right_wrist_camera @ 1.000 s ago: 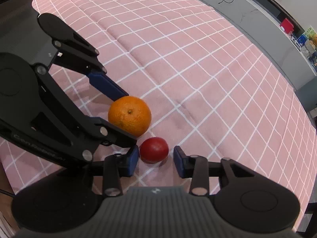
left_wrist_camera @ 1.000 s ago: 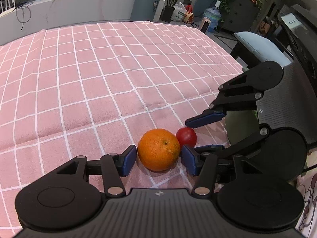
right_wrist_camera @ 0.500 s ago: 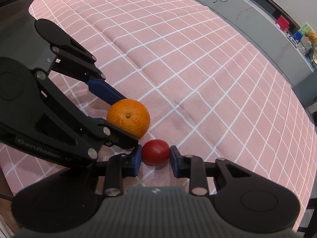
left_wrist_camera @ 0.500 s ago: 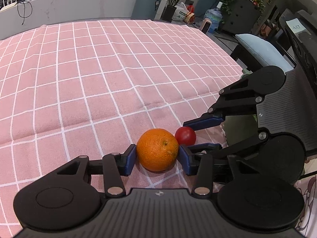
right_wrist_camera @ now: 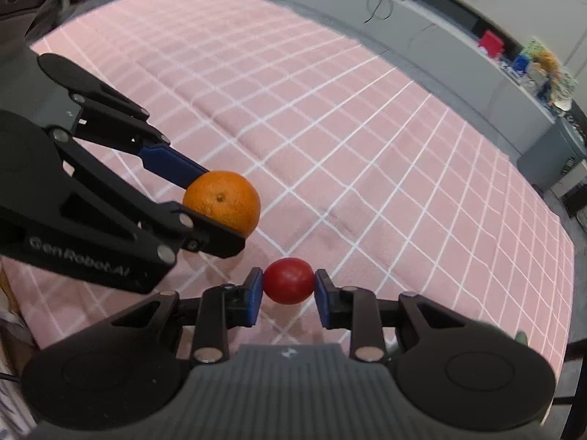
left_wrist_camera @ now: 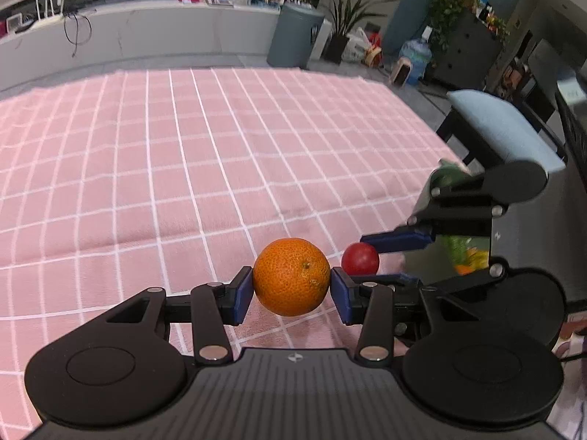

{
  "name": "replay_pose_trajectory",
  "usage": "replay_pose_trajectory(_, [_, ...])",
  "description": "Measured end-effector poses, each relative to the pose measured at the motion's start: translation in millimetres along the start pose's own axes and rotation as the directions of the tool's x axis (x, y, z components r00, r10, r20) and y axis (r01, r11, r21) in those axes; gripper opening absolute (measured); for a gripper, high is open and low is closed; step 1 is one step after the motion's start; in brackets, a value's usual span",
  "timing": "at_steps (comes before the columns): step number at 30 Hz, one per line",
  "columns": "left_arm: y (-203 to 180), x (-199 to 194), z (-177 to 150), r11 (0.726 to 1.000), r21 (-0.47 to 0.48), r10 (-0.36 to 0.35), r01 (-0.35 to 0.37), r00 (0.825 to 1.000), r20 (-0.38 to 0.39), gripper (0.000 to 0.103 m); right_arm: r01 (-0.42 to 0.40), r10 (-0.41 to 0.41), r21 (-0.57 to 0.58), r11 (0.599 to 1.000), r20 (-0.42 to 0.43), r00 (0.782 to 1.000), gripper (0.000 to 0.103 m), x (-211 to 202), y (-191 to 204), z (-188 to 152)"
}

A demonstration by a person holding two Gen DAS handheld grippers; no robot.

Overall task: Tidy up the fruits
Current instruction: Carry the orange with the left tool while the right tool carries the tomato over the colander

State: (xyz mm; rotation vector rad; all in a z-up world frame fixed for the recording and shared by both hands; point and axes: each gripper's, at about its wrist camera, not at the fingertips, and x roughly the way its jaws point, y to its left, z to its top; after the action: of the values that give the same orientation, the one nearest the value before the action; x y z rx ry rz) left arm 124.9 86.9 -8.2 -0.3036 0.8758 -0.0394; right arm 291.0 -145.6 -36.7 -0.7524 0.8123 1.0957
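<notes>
The orange (left_wrist_camera: 291, 277) is round, bright and pebbly-skinned, its small stem scar turned up and slightly to one side. It is pinched at its two sides between blue pads and hangs clear of the pink checked cloth, with its shadow on the squares below. Just beside it, not touching, is a small tomato (right_wrist_camera: 288, 280), smooth, glossy and deep red, likewise clamped at both sides between blue pads and lifted off the cloth.

Orange fruit (left_wrist_camera: 291, 281), red small fruit (right_wrist_camera: 288, 281), pink white-checked tablecloth (left_wrist_camera: 183, 168), blue-padded black tongs (left_wrist_camera: 291, 291)
</notes>
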Motion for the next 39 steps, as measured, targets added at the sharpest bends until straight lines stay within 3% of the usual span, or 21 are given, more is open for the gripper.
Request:
replay_pose_trajectory(9, [-32.8, -46.4, 1.8, 0.999, 0.032, 0.003, -0.006, 0.996, 0.087, 0.051, 0.021, -0.049, 0.184, 0.983, 0.148, 0.988, 0.026, -65.7, 7.1, -22.8])
replay_pose_trajectory(17, [-76.4, -61.6, 0.8, 0.995, 0.098, -0.040, 0.027, 0.991, 0.125, 0.051, 0.045, -0.138, 0.354, 0.934, 0.240, 0.961, 0.026, -116.3, 6.3, -67.2])
replay_pose_trajectory(32, [-157.6, -16.1, 4.7, 0.958, 0.248, -0.150, 0.141, 0.988, 0.018, 0.051, 0.116, -0.259, 0.550, 0.827, 0.190, 0.947, 0.026, -148.2, -40.2, -156.8])
replay_pose_trajectory(39, [-184.1, 19.8, 15.8, 0.944, 0.296, -0.142, 0.149, 0.989, -0.046, 0.051, 0.132, -0.273, 0.567, 0.813, 0.172, 0.946, 0.026, -145.2, -64.1, -176.6])
